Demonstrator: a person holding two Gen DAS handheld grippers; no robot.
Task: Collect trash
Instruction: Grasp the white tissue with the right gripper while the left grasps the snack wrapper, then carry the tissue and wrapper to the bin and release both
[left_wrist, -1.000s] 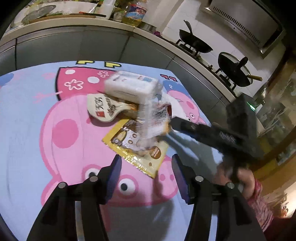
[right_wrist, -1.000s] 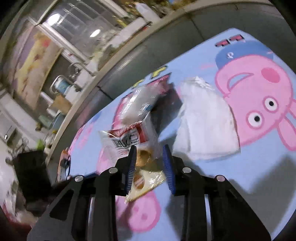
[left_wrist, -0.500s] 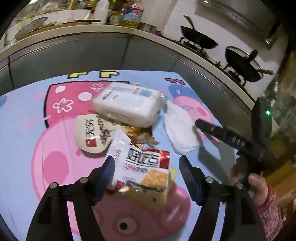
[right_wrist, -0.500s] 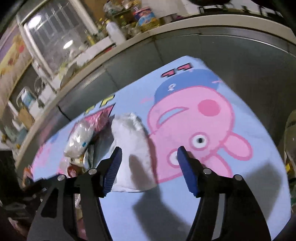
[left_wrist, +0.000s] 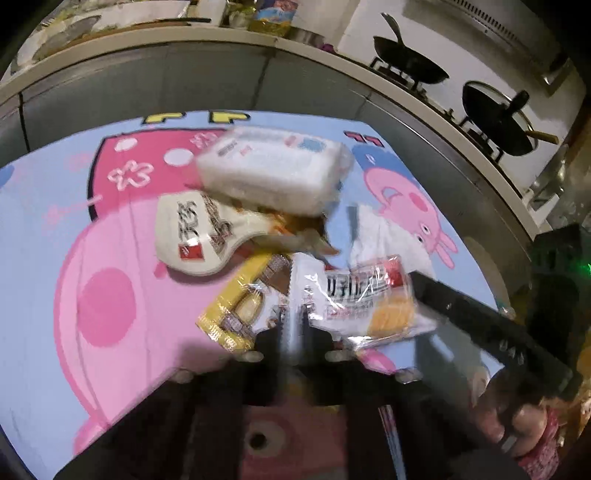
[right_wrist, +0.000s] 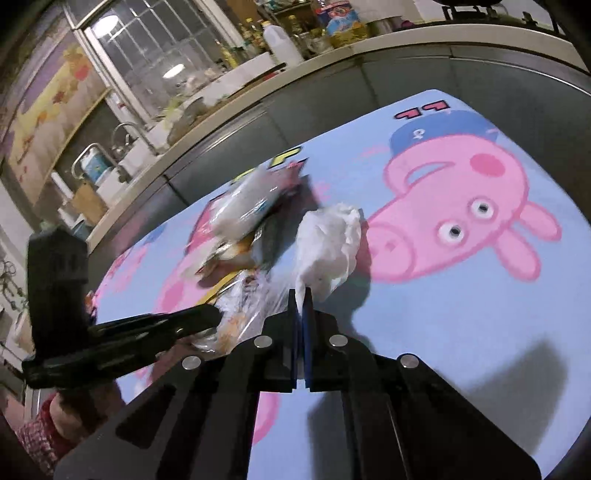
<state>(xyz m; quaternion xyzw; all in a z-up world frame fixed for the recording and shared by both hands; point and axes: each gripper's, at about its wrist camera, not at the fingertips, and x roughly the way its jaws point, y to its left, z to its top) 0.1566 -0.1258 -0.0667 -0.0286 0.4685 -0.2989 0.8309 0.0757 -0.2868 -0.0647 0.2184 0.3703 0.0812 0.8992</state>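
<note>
Since half a second back both pairs of jaws, then spread wide over the litter, have come together. The left gripper (left_wrist: 295, 325) is now clamped on the near edge of the crinkled clear-and-red biscuit wrapper (left_wrist: 364, 299), which had lain flat between its open fingers. The right gripper (right_wrist: 301, 306) has pinched the near corner of the crumpled white tissue (right_wrist: 328, 247), which stood loose ahead of it before. Count on the blue cartoon-pig tablecloth (left_wrist: 40, 229): five pieces of trash, bunched near the middle. One soft white tissue pack in clear film (left_wrist: 273, 170), blurred, farthest back. One cream spoon-shaped packet with dark lettering and a red square (left_wrist: 199, 236), in front of it, toward the left. One flat yellow snack sachet (left_wrist: 240, 310), lying partly under the biscuit wrapper. One biscuit wrapper, held by the left jaws. One tissue, held by the right jaws, its far end resting on the cloth just beside the pink pig's snout in the right wrist view. Two grippers, each in one of the person's hands; the hand on the right gripper (left_wrist: 517, 417) shows with a red patterned sleeve. Behind, along the grey counter (left_wrist: 258, 44), two black woks (left_wrist: 410, 62) sit on a stove. Tissue pack and cream packet lie where they did earlier.
</note>
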